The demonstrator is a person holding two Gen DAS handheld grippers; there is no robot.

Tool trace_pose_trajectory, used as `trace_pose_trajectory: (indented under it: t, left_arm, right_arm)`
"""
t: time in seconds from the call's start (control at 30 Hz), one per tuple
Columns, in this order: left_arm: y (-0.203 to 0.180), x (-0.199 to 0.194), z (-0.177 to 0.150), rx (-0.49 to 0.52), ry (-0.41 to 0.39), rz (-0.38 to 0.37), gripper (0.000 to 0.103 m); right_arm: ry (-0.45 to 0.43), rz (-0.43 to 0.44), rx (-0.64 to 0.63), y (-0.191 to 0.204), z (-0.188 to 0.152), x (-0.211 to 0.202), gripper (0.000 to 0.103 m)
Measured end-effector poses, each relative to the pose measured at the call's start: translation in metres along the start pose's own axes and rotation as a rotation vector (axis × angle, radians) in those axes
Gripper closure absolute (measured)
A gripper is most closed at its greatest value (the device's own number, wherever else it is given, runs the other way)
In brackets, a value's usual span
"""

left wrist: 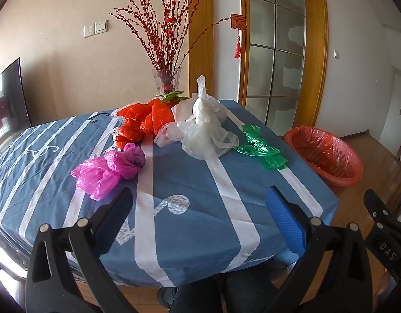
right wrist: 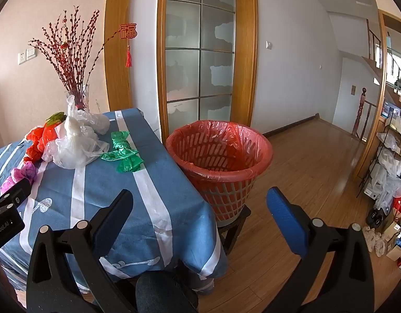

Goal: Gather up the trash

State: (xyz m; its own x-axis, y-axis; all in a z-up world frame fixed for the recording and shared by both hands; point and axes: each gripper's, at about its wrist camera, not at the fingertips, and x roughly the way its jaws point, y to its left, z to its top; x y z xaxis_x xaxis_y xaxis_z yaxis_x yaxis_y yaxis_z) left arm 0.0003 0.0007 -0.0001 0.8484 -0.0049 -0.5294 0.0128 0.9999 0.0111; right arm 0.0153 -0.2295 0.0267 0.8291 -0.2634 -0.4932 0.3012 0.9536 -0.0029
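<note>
Right, both grippers are hanging over the near edge of the table [left wrist: 190, 182], and neither has anything in it. The left gripper [left wrist: 200, 206] is spread wide, its fingers well apart above the blue striped cloth, pointing across at the pile of crumpled bags. The right gripper [right wrist: 200, 206] is just as wide, empty too, aimed past the table's corner with one finger over the cloth and the other over the wooden floor [right wrist: 304, 172].

On the cloth, the pink bag [left wrist: 109, 169] lies nearest the left gripper, scrunched up on a white stripe. Behind it the red bag [left wrist: 140, 124] sprawls toward the middle, touching the big clear bag [left wrist: 200, 133], which is heaped up with a twisted tip standing tall. The green bag [left wrist: 261, 151] lies off to the right side, flat and shiny, apart from the clear one and closest to the table's edge. At the far end stands a glass vase [left wrist: 166, 80] of red branches.

Just beside the table on the right sits the bin [right wrist: 221, 161], a red basket lined with a red bag, raised on a dark stool [right wrist: 237, 224], its mouth open and nothing showing inside from the right view.
</note>
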Motion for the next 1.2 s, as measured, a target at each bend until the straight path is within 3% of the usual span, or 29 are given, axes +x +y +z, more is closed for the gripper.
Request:
trace_pose_trajectory:
  t: [1.2]
  left_arm:
    - [-0.0005,-0.0002,-0.0001,-0.003,0.005,0.002,0.004]
  right_arm:
    - [0.001,-0.002,-0.004,0.0011,-0.0017,0.0019,0.002]
